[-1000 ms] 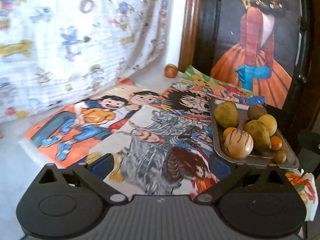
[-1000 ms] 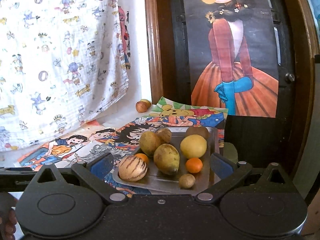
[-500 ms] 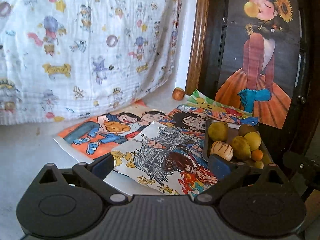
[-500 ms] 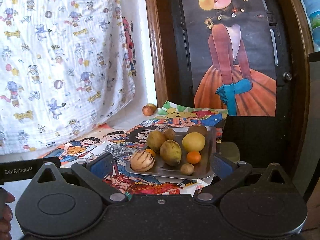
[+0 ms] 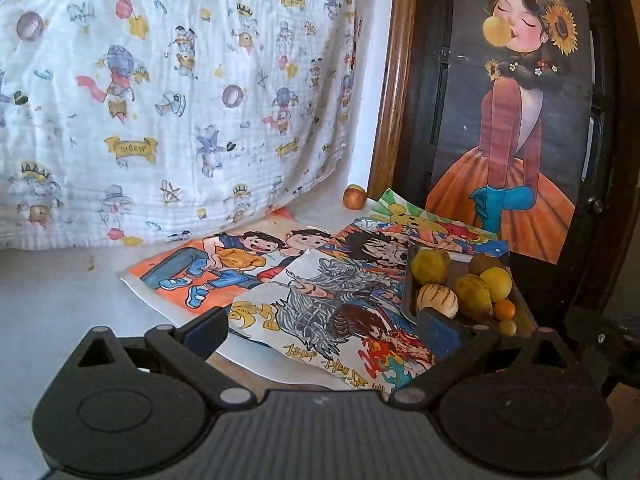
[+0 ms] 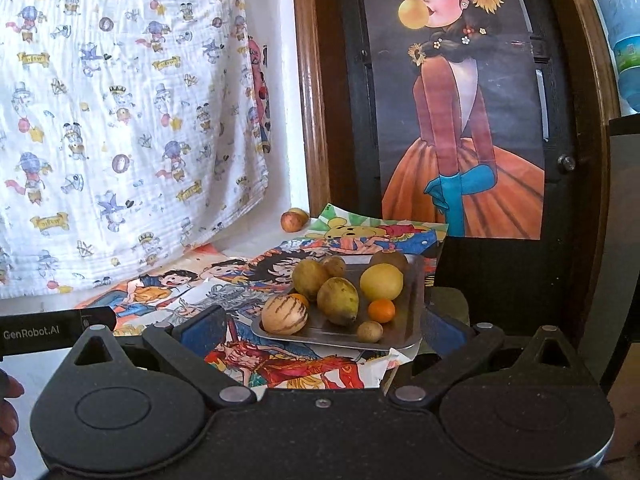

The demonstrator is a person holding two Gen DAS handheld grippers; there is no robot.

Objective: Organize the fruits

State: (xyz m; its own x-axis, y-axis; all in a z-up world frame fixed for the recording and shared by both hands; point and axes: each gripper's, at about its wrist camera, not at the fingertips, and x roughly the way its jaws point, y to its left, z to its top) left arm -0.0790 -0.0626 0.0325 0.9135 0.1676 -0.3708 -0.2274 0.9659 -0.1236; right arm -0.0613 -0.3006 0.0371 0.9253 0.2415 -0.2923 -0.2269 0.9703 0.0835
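A metal tray (image 6: 414, 300) (image 5: 409, 292) lies on cartoon posters at the table's right end. It holds several fruits: a striped melon (image 6: 285, 314) (image 5: 437, 300), a yellow lemon (image 6: 381, 282) (image 5: 496, 283), a green-yellow mango (image 6: 338, 301) (image 5: 472, 296), a small orange (image 6: 381, 310) (image 5: 504, 309) and brown kiwis (image 6: 388, 259). One apple (image 6: 291, 221) (image 5: 355, 197) sits alone at the back by the wooden frame. My left gripper (image 5: 324, 330) and right gripper (image 6: 324, 326) are both open and empty, held back from the table, short of the tray.
Cartoon posters (image 5: 248, 264) cover the tabletop. A patterned white cloth (image 5: 180, 92) hangs at the back left. A dark framed panel with a painted girl (image 6: 460, 128) stands behind the tray. A blue bottle (image 6: 622, 36) is at the upper right. A hand (image 6: 8, 420) shows at the left edge.
Both grippers have pulled back and away from the tray, so the fruits look smaller and more of the cloth and table shows. No fruit has moved.
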